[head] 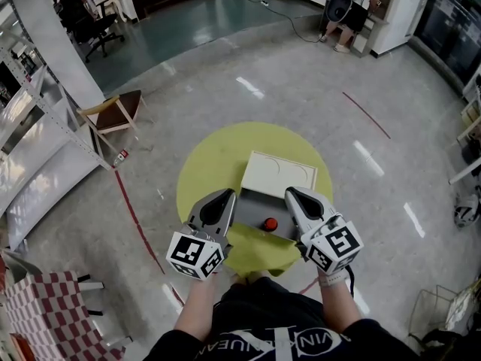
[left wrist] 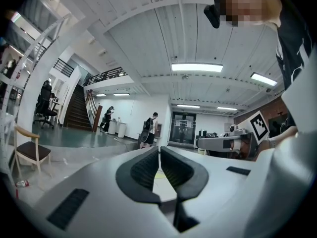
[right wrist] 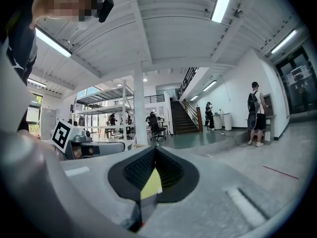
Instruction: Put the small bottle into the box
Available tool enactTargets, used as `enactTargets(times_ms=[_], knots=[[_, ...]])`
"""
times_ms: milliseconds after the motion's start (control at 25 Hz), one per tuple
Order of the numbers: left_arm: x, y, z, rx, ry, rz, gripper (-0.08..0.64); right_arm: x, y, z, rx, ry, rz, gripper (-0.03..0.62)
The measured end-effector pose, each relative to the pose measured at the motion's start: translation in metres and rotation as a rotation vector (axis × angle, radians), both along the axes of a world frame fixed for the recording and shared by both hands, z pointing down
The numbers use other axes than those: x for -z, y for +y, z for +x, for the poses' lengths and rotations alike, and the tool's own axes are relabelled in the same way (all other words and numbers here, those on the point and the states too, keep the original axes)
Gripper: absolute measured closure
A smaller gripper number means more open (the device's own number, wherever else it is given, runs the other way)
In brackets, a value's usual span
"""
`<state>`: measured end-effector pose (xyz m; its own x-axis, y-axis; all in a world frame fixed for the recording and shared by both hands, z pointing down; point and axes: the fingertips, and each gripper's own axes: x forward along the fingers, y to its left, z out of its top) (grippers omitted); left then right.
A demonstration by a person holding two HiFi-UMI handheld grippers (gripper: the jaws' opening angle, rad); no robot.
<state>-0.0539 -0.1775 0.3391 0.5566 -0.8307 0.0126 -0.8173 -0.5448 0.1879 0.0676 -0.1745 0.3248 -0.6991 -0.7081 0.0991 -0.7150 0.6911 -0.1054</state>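
Both grippers are held level over the near edge of the round yellow table [head: 203,164], side by side and clear of everything on it. This looks like a ready stance before any reach. The left gripper [head: 222,195] has its jaws drawn together with at most a hairline between the pads and nothing in them. The right gripper [head: 294,194] is fully closed and also empty. The box [head: 278,173] sits mid-table with its pale lid laid open away from the person, presumably so the grey base faces them for loading. A small red-topped item, taken to be the bottle [head: 269,224], shows between the two grippers at the near side of that grey base. Whether it is inside or just against the base cannot be told. A yellow-green cloth [head: 259,253] lies crumpled just in front of it, partly under the grippers, and could snag a low approach. A chair [head: 113,115] and a rack [head: 37,126] stand well apart from the table and obstruct nothing.
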Motion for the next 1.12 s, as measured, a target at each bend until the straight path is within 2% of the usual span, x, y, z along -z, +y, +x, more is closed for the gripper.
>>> enactTargets(times_ms=[400, 1120], knots=[[0.0094, -0.0045, 0.0009, 0.004, 0.033, 0.011, 0.540, 0.0037, -0.0025, 0.0014, 0.008, -0.014, 0.005, 0.586], [0.0053, -0.0024, 0.0030, -0.015, 0.039, -0.007, 0.540, 0.0038, 0.0035, 0.0037, -0.017, -0.003, 0.002, 0.586]])
